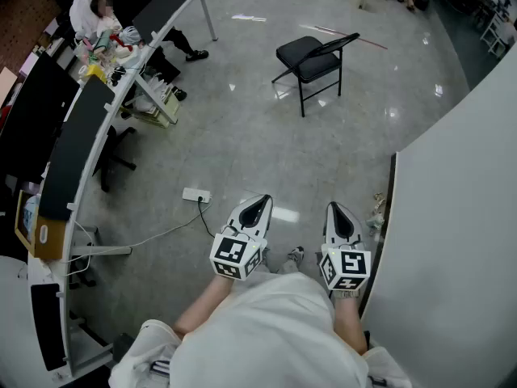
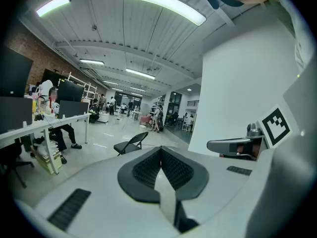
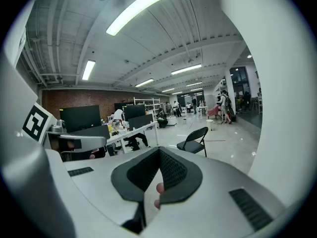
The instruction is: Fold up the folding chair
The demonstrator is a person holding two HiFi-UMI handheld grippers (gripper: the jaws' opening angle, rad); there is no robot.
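— Grey polished floor (image 1: 242,144) ahead of me. Where's the folding chair (image 1: 311,59)?
— Standing unfolded out on it, well apart from me, right of the curved desk (image 1: 121,95). My left hand-held gripper (image 1: 260,202) and right hand-held gripper (image 1: 334,208) are empty, jaws pressed together.

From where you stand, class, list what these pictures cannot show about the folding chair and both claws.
- Hinges of the folding chair: too small in every view.
- Its lower legs, left gripper view: behind the left claw.
- The person's hands, head view: under the left claw and right claw.
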